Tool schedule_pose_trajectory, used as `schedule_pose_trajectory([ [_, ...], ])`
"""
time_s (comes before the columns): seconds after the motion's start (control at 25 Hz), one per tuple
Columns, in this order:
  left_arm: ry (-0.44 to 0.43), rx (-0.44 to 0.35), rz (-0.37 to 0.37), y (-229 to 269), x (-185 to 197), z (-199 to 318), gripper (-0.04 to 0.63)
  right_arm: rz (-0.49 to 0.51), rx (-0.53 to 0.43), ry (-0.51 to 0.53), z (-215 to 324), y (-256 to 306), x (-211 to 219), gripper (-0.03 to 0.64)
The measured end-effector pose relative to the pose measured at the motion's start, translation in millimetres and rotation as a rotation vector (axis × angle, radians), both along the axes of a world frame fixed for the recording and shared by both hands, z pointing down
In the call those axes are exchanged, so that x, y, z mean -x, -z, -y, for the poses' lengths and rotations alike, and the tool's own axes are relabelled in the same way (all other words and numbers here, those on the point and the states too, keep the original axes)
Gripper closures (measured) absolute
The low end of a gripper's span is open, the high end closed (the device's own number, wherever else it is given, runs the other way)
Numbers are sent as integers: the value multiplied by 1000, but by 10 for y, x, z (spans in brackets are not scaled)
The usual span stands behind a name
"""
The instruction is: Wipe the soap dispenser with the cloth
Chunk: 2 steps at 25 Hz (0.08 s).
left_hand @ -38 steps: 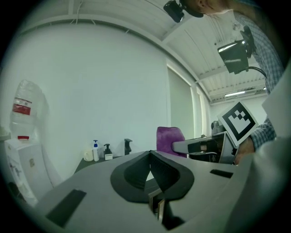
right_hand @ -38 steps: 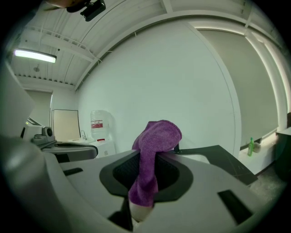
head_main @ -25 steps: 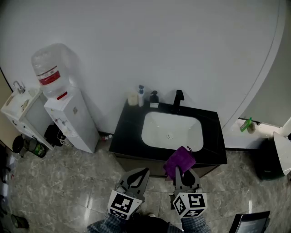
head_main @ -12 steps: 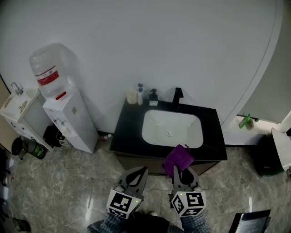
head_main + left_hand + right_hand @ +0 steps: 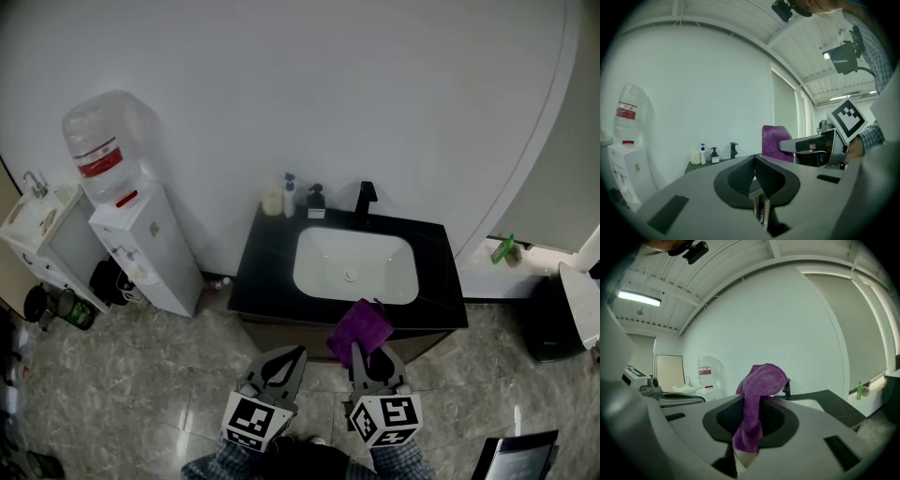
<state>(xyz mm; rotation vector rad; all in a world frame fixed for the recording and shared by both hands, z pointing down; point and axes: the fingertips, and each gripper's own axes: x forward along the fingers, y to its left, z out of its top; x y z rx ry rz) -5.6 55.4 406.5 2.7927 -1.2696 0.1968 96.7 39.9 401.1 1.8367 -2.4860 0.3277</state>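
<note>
**Cloth gripped, soap dispenser not yet reached**

The right gripper (image 5: 367,360) pinches a purple cloth (image 5: 361,326), which bunches above its jaws. The left gripper (image 5: 294,355) has its jaws pressed together on nothing. Both hover short of the black counter (image 5: 262,272). The soap dispenser (image 5: 317,202) stands at the counter's back, just left of the faucet (image 5: 366,200) and well apart from both grippers. The best approach is probably to reach over the basin and lead with the bunched fold.

head: above, steeply down | gripper views: low, forward | shared: countertop (image 5: 262,270)
</note>
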Motion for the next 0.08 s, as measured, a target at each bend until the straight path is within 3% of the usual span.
schedule_pose_trajectory([
  [0.08,-6,0,3,-5,-9,-29,594,3,1,9,-27,3,35,535],
])
